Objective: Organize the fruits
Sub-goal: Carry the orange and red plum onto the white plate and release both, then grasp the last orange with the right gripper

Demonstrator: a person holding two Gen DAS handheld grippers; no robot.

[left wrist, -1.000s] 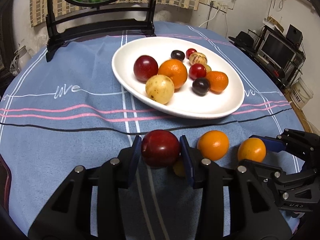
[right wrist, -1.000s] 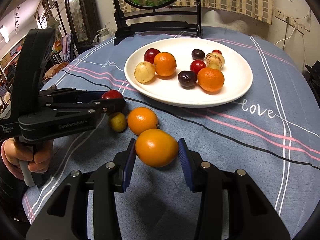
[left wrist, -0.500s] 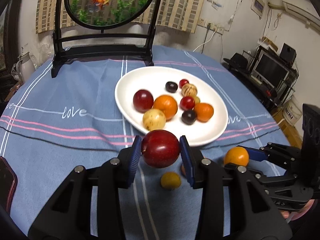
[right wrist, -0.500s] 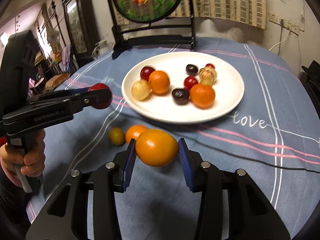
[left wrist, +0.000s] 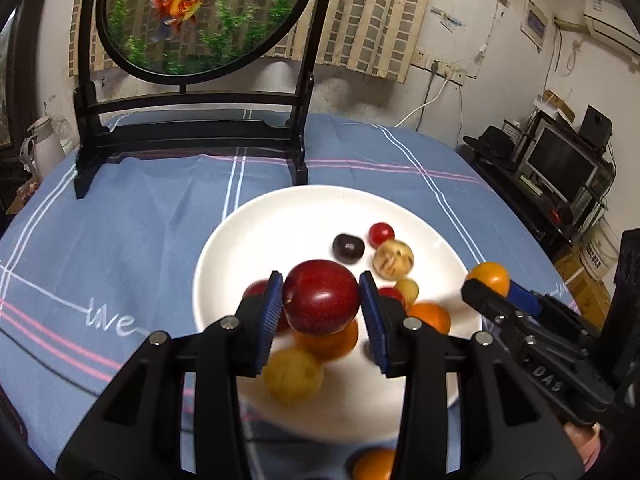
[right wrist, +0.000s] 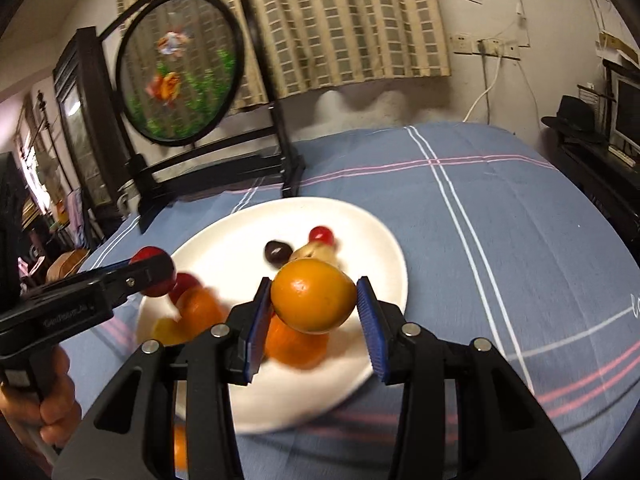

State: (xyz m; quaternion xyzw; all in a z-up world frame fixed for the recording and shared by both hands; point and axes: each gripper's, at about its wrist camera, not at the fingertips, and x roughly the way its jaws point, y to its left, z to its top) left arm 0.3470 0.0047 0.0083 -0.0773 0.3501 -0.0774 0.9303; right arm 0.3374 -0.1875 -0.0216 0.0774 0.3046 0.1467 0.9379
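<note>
My left gripper [left wrist: 322, 308] is shut on a dark red plum [left wrist: 321, 297] and holds it in the air over the near part of the white plate [left wrist: 256, 236]. My right gripper [right wrist: 314, 316] is shut on an orange [right wrist: 313, 302] and holds it above the same plate [right wrist: 376, 240]. The plate holds several fruits: oranges, a yellow fruit [left wrist: 294, 374], a dark plum [left wrist: 348, 247] and a small red fruit [left wrist: 381, 233]. The right gripper with its orange [left wrist: 489, 278] shows at the right of the left wrist view. The left gripper with its plum [right wrist: 154, 272] shows at the left of the right wrist view.
One orange [left wrist: 374, 464] lies on the blue striped tablecloth [left wrist: 120, 216] in front of the plate. A round fish picture on a black stand [left wrist: 192, 136] stands at the table's far side. Shelves with electronics [left wrist: 560, 168] stand to the right of the table.
Both grippers have risen from the tablecloth and moved forward over the plate, each carrying its fruit. The loose fruits on the cloth are now behind and below them.
</note>
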